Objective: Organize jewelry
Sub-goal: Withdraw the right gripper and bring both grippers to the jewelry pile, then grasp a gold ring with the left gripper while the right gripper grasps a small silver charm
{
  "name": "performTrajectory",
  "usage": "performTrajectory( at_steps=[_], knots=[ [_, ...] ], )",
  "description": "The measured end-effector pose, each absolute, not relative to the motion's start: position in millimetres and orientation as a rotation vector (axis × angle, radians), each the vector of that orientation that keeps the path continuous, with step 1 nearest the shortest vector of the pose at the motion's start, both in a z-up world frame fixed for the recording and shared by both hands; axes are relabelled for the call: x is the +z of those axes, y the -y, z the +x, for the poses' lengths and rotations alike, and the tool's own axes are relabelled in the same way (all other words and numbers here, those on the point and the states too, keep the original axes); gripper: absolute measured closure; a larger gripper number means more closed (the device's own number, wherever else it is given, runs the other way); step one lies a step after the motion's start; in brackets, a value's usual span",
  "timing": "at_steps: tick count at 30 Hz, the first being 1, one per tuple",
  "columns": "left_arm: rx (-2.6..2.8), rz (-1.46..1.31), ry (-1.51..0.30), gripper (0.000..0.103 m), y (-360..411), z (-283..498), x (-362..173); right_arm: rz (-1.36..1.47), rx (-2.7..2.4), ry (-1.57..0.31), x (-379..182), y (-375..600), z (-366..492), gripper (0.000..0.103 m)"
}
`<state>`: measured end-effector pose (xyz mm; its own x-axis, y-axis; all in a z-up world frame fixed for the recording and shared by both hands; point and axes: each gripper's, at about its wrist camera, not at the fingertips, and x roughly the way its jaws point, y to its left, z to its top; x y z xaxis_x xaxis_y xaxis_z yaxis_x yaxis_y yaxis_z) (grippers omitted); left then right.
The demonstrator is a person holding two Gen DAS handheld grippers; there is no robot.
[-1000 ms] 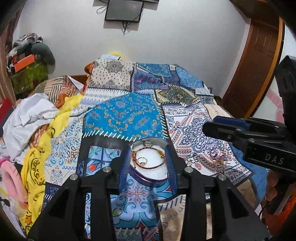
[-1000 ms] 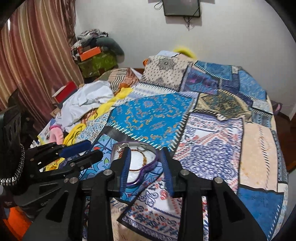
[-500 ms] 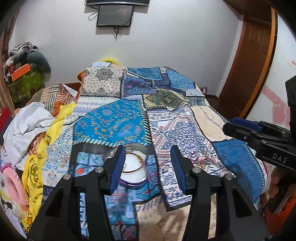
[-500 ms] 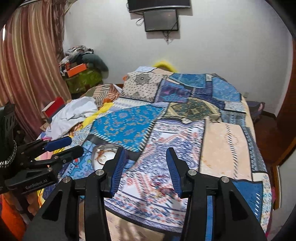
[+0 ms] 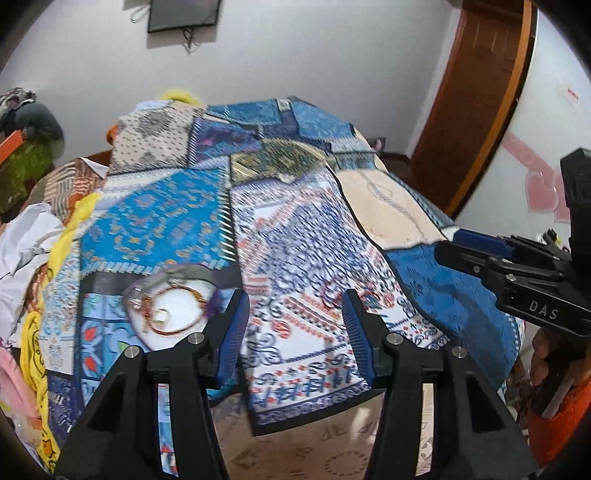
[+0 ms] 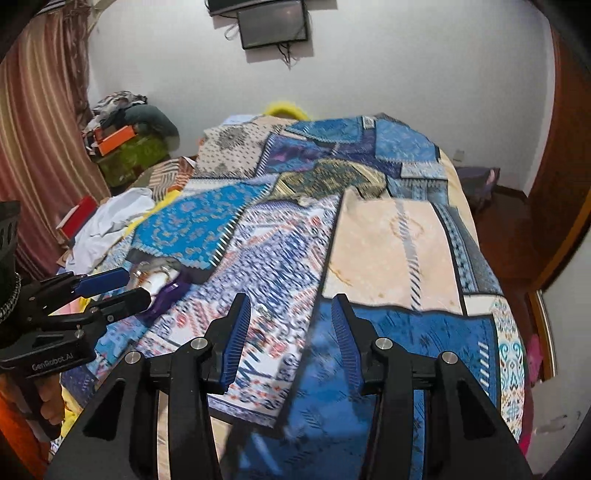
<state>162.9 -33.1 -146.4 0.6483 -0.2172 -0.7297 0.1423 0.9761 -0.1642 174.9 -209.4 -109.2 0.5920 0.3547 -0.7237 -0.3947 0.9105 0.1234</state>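
The left gripper (image 5: 293,325) is held open and empty over the quilt (image 5: 295,236); the right gripper (image 6: 290,332) is likewise parted, nothing gripped. The tray (image 5: 168,314) with bangles (image 5: 173,310) is seen left of the left fingers (image 5: 232,332).

A patchwork bedspread (image 6: 391,236) in blues, cream and patterned panels covers the bed. On the white wall behind hangs a dark screen (image 6: 273,23) with loose cables under it. Striped curtains (image 6: 33,122) hang at the left, beside a heap of clothes (image 6: 125,122). White cloth (image 5: 22,240) and yellow fabric (image 5: 33,339) lie crumpled along the bed's left edge. A brown wooden door (image 5: 476,92) stands at the right.
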Motion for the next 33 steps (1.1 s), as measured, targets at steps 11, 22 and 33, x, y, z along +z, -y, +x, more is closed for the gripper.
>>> performTrajectory(
  at_steps=[11,22,33],
  knots=[
    [-0.285,-0.09,-0.953,0.052,66.8,177.4,-182.0,-0.057,0.437,-0.911,-139.9,222.2,178.9,0.061],
    [-0.343,-0.141,-0.949,0.061,75.6,184.3,-199.4,-0.018,0.44,-0.957,-155.3,229.8,177.9,0.061],
    [-0.351,-0.135,-0.93,0.079,74.8,189.2,-203.5,-0.05,0.453,-0.956,-155.4,218.3,179.6,0.061]
  ],
)
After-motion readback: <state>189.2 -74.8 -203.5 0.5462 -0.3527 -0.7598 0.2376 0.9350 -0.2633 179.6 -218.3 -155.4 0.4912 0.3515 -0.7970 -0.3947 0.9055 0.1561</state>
